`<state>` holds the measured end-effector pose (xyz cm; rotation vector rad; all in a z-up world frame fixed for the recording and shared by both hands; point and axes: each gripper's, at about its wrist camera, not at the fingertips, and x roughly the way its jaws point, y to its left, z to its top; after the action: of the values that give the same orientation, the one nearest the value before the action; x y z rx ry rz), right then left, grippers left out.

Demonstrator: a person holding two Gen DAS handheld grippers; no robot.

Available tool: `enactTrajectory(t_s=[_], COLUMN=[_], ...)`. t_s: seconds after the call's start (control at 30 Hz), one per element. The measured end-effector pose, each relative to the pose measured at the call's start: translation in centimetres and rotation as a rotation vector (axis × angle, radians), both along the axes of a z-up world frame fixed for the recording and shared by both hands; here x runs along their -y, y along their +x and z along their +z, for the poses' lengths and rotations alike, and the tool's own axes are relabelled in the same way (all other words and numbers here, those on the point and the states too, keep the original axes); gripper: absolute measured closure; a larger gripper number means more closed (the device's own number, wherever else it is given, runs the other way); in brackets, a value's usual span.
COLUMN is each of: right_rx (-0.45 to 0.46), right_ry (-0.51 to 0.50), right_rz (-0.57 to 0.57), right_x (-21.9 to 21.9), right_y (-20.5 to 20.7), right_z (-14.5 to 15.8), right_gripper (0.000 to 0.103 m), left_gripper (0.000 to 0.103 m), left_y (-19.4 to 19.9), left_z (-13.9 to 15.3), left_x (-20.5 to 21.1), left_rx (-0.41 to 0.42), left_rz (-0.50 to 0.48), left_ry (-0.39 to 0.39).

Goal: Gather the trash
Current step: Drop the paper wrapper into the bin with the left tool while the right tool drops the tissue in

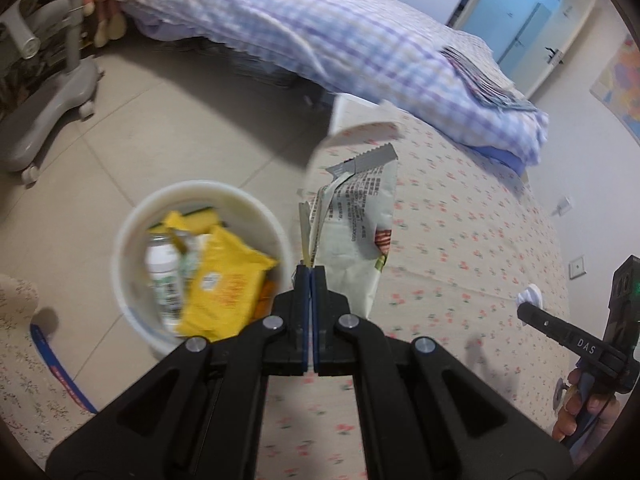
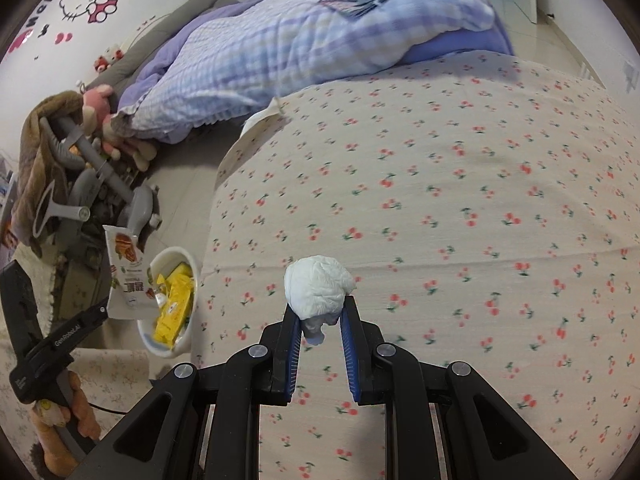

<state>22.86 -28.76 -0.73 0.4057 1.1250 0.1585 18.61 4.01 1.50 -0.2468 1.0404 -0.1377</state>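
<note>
My left gripper (image 1: 311, 270) is shut on an empty white snack wrapper (image 1: 354, 224), held in the air at the bed's edge just right of the white trash bin (image 1: 132, 216) on the floor. The bin holds a yellow packet (image 1: 228, 284) and a small white bottle (image 1: 162, 268). My right gripper (image 2: 320, 316) is shut on a crumpled white tissue ball (image 2: 318, 286) above the cherry-print bed sheet (image 2: 460, 200). The right wrist view also shows the wrapper (image 2: 128, 276) and bin (image 2: 168, 350) at the left.
A checked purple quilt (image 1: 320, 36) lies across the bed's far part. A grey wheeled chair base (image 1: 52, 96) stands on the tiled floor at left. Plush toys (image 2: 100, 108) and a brown cloth sit by the chair. A floral cloth (image 1: 24, 360) lies near the bin.
</note>
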Motion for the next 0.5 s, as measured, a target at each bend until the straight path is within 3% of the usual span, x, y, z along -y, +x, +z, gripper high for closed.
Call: enactTrajectory(t_s=[0.5], right_rx=[-0.015], right_ry=[-0.036], right_rz=[0.129], right_x=[-9.1], right_y=[2.6], right_z=[-1.4], right_gripper=[0.083], left_gripper=[0.102], left_y=[-0.1], left_z=[-3.3], left_x=[-8.7], left_rx=[-0.103], left_rz=[0.188], left_ry=[0.035])
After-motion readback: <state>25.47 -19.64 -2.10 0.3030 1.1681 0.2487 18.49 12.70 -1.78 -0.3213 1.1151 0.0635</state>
